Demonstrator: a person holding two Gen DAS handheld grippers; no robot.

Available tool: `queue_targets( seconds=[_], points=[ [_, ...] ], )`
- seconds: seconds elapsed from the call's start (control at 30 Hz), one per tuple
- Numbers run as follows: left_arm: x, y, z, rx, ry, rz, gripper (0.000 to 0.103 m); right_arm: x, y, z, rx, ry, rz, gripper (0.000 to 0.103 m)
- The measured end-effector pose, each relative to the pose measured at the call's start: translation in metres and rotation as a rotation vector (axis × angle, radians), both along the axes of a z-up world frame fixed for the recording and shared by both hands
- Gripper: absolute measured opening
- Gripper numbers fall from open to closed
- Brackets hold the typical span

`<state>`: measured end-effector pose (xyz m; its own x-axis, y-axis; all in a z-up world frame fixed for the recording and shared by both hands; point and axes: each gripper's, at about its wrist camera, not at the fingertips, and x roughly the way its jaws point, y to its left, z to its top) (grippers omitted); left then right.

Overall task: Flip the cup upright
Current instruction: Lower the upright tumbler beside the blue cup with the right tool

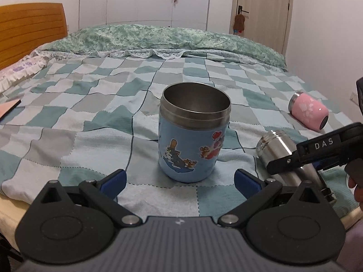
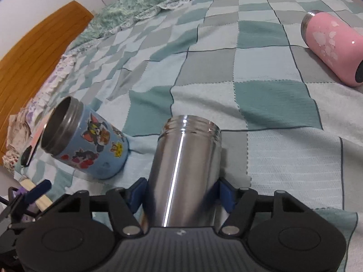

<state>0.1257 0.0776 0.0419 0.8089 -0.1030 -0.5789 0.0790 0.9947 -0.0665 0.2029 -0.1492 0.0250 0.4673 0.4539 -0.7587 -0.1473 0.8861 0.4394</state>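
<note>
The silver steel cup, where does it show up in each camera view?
Left wrist view: the silver steel cup lies at lower right, with the right hand-held gripper around it.
Right wrist view: bottom centre, between the blue pads.
Shared landmark: the pink cup lying beyond it.

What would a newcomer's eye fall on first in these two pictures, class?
First, the blue cartoon cup standing upright, mouth open, in the middle of the checked blanket, just ahead of the open left tongs. Next, the shiny steel cup lying on its side between the right tongs. Farther off to the right lies a pink cup, also on its side.
</note>
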Motion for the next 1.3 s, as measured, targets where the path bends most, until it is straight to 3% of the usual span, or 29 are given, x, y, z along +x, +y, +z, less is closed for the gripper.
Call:
queue_targets(
  seconds=[0.13, 0.43, 0.8, 1.07, 1.3],
  points=[
    [-0.005, 0.007, 0.000, -0.035, -0.006, 0.008, 0.103, -0.020, -0.002, 0.009, 0.017, -0.104, 0.005, 0.065],
    [-0.014, 0.009, 0.008, -0.035, -0.042, 0.012, 0.103, -0.076, -0.002, 0.042, -0.006, -0.490, 0.046, 0.063],
    [-0.018, 0.011, 0.012, -0.034, -0.082, 0.042, 0.103, -0.061, 0.041, 0.072, -0.164, -0.777, 0.040, 0.063],
    [-0.024, 0.014, 0.008, -0.032, -0.118, 0.056, 0.103, -0.038, 0.076, 0.019, -0.282, -0.755, 0.083, 0.063],
    [-0.039, 0.017, 0.013, -0.043, -0.186, 0.068, 0.103, -0.045, 0.071, 0.018, -0.270, -0.756, 0.071, 0.064]
  ],
)
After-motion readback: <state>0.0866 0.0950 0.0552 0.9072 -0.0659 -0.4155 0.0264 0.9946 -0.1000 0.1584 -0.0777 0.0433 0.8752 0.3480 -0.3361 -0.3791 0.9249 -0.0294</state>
